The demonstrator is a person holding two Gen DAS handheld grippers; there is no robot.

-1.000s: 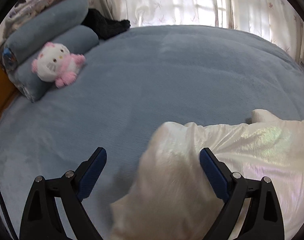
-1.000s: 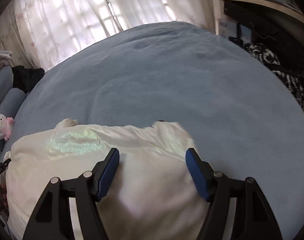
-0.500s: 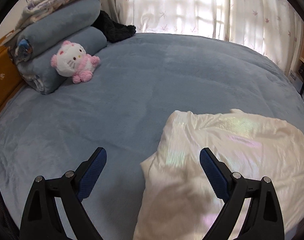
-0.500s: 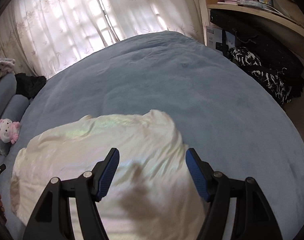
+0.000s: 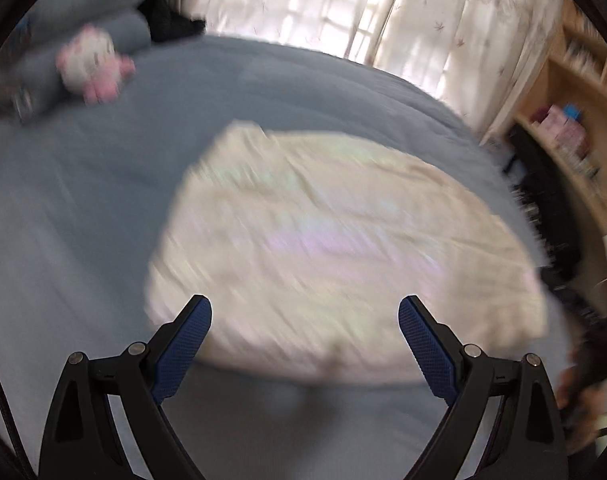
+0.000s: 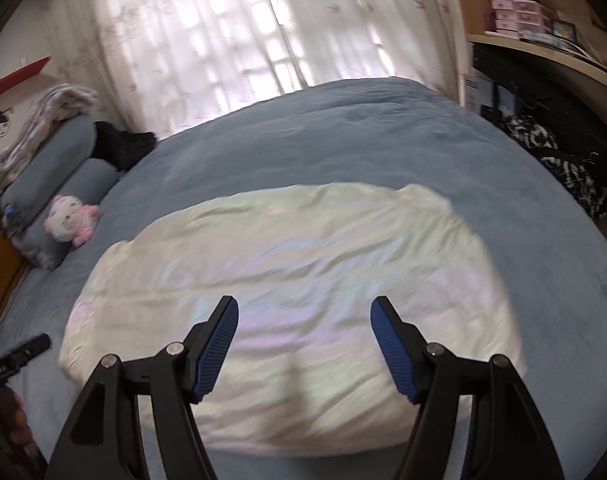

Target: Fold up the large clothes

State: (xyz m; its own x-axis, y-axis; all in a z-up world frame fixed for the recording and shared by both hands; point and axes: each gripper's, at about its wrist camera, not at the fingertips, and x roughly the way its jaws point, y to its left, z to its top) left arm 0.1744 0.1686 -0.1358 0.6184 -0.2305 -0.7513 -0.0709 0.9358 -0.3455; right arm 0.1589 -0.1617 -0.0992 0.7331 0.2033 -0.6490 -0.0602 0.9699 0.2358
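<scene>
We see a folded cream-white garment (image 6: 295, 292) with a pearly sheen lying flat on the blue bed cover (image 6: 343, 136), roughly in the middle of the bed. We hold the left gripper (image 5: 304, 312) above the garment's near edge; its jaws stand wide apart and nothing sits between the blue pads (image 5: 183, 348). The left wrist view is smeared by motion blur, so we cannot read the finer folds there. We hold the right gripper (image 6: 304, 312) over the near half of the garment, its jaws likewise spread and clear of the cloth, which lies below them. At the head of the bed we note two rolled blue bolsters (image 6: 59, 160), a pink-and-white plush toy (image 6: 69, 220) leaning against the lower one, and a dark bundle of fabric (image 6: 119, 144) beside them. Behind the bed hang pale patterned curtains (image 6: 239, 28). On the right we see wooden shelving (image 6: 543, 56) with small boxes, and black-and-white patterned cloth (image 6: 559, 164) heaped below it.
</scene>
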